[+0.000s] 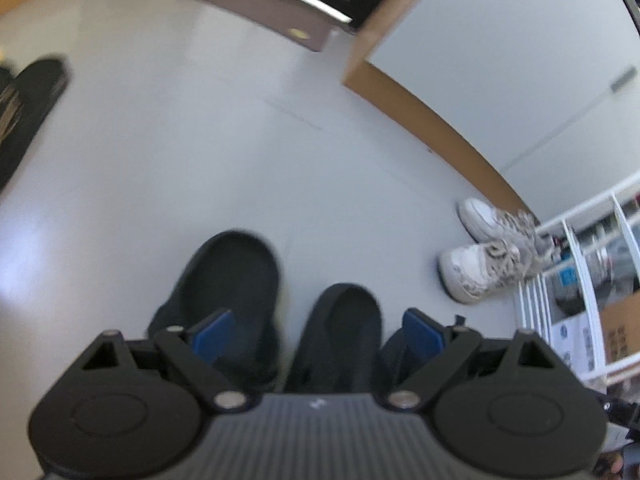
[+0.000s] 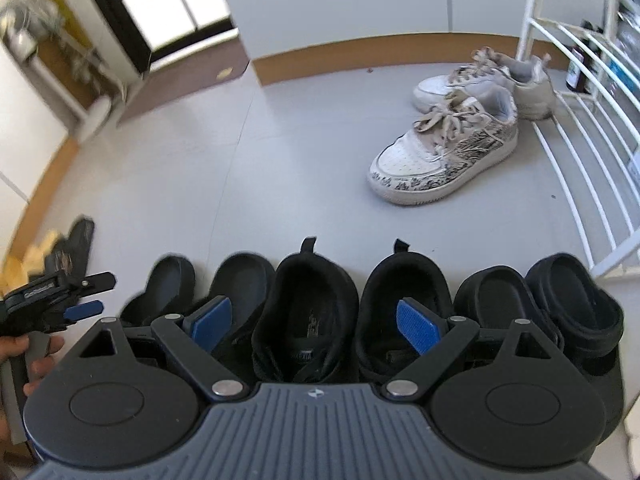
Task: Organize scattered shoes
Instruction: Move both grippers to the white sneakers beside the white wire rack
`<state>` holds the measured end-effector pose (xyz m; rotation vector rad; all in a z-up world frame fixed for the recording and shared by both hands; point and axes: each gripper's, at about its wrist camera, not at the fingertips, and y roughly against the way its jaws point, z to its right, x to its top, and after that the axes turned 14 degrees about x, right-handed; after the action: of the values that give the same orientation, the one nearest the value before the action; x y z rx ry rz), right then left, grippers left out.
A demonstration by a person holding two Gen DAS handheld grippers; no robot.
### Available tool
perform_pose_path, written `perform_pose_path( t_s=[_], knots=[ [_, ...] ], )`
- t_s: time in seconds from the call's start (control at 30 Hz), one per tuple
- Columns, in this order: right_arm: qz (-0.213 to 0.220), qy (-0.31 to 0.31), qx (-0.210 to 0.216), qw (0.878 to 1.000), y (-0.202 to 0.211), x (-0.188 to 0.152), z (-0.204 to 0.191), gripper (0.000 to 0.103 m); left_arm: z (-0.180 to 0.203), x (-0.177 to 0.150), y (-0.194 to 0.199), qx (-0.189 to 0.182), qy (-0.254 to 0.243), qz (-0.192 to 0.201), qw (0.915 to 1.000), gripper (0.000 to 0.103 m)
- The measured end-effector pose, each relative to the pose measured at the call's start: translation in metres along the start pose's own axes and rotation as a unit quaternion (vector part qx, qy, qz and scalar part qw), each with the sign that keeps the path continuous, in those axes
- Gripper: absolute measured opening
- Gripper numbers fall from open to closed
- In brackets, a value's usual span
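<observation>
Several black shoes stand in a row on the grey floor in the right wrist view: two slippers [image 2: 240, 280], two black sneakers [image 2: 308, 300] and two strapped sandals [image 2: 576, 296]. My right gripper [image 2: 314, 322] hangs open above the sneakers and holds nothing. A pair of white printed sneakers [image 2: 444, 152] sits farther off by the rack. My left gripper [image 1: 318, 336] is open over the two slippers [image 1: 236, 276], with nothing between its blue pads. It also shows at the left edge of the right wrist view, the left gripper [image 2: 96, 294] in a hand [image 2: 36, 356].
A white wire rack [image 2: 580, 160] with bottles and boxes stands at the right. A lone black shoe [image 1: 28, 108] lies far left beside something yellow. A wall with a brown skirting [image 2: 360, 50] runs along the back, and a dark-framed glass door [image 2: 172, 4] is at the left.
</observation>
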<state>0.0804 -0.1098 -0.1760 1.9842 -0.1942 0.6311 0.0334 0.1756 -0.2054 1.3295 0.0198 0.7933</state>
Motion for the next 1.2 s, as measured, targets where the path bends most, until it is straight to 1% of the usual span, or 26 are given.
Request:
perform_pose_path(
  t_s=[0.07,0.1,0.13,0.2,0.27,0.3,0.33,0.47,0.5,0.53,0.63,0.7,0.8,0.87,0.9,0.93,1.0,1.03,1.1,1.17,1.2],
  knots=[
    [0.024,-0.005,-0.008,1.0,0.01,-0.001,0.015,0.093,0.028,0.015,-0.002,0.004,-0.041,0.002,0.9992,0.093],
    [0.034,-0.008,-0.01,0.999,0.015,0.0,0.024,0.093,0.035,0.019,-0.003,0.005,-0.048,0.003,0.9988,0.093],
    [0.041,-0.011,-0.01,0.999,0.018,0.001,0.029,0.093,0.051,0.027,-0.004,0.003,-0.063,0.003,0.998,0.093],
    [0.069,-0.03,-0.017,0.997,0.032,0.006,0.05,0.093,0.067,0.032,-0.006,0.0,-0.076,0.002,0.9971,0.093],
    [0.09,-0.045,-0.026,0.995,0.044,0.01,0.067,0.093,0.094,0.038,-0.011,-0.01,-0.098,-0.006,0.9951,0.093],
    [0.097,-0.053,-0.028,0.993,0.048,0.012,0.074,0.093,0.101,0.039,-0.012,-0.013,-0.101,-0.008,0.9947,0.093],
    [0.104,-0.06,-0.028,0.992,0.052,0.012,0.08,0.093,0.116,0.043,-0.015,-0.02,-0.109,-0.013,0.9938,0.093],
    [0.125,-0.089,-0.032,0.988,0.064,0.008,0.108,0.093,0.159,0.053,-0.016,-0.026,-0.134,-0.016,0.9905,0.093],
    [0.129,-0.093,-0.031,0.987,0.065,0.006,0.113,0.093,0.164,0.055,-0.016,-0.028,-0.135,-0.018,0.9903,0.093],
    [0.13,-0.096,-0.03,0.986,0.066,0.004,0.116,0.093,0.178,0.06,-0.016,-0.035,-0.138,-0.021,0.9895,0.093],
    [0.128,-0.116,-0.015,0.985,0.067,-0.002,0.126,0.093,0.207,0.069,-0.014,-0.037,-0.152,-0.016,0.9875,0.093],
    [0.133,-0.11,-0.008,0.985,0.072,-0.002,0.127,0.093,0.223,0.075,-0.011,-0.038,-0.158,-0.014,0.9866,0.093],
    [0.142,-0.105,-0.003,0.984,0.079,0.0,0.129,0.093,0.249,0.082,-0.016,-0.03,-0.169,-0.009,0.9852,0.093],
    [0.146,-0.111,0.008,0.983,0.083,0.001,0.134,0.093,0.273,0.087,-0.024,-0.025,-0.175,-0.005,0.9843,0.094],
    [0.147,-0.115,0.014,0.982,0.085,0.001,0.136,0.093,0.277,0.088,-0.025,-0.024,-0.177,-0.003,0.9838,0.094],
    [0.147,-0.117,0.018,0.982,0.085,0.0,0.139,0.093,0.293,0.09,-0.033,-0.022,-0.189,0.002,0.9817,0.094],
    [0.144,-0.125,0.028,0.981,0.087,-0.001,0.145,0.093,0.312,0.09,-0.044,-0.018,-0.201,0.005,0.9794,0.094],
    [0.143,-0.128,0.032,0.981,0.088,-0.001,0.147,0.093,0.326,0.089,-0.053,-0.013,-0.203,0.011,0.979,0.094],
    [0.142,-0.129,0.036,0.981,0.09,-0.001,0.152,0.093,0.342,0.086,-0.064,-0.018,-0.197,0.015,0.9802,0.094],
    [0.143,-0.135,0.031,0.98,0.092,-0.001,0.16,0.093,0.361,0.08,-0.086,-0.03,-0.185,-0.003,0.9823,0.094],
    [0.143,-0.138,0.031,0.98,0.093,-0.001,0.163,0.093,0.367,0.078,-0.093,-0.029,-0.186,-0.005,0.9821,0.094]
  ],
)
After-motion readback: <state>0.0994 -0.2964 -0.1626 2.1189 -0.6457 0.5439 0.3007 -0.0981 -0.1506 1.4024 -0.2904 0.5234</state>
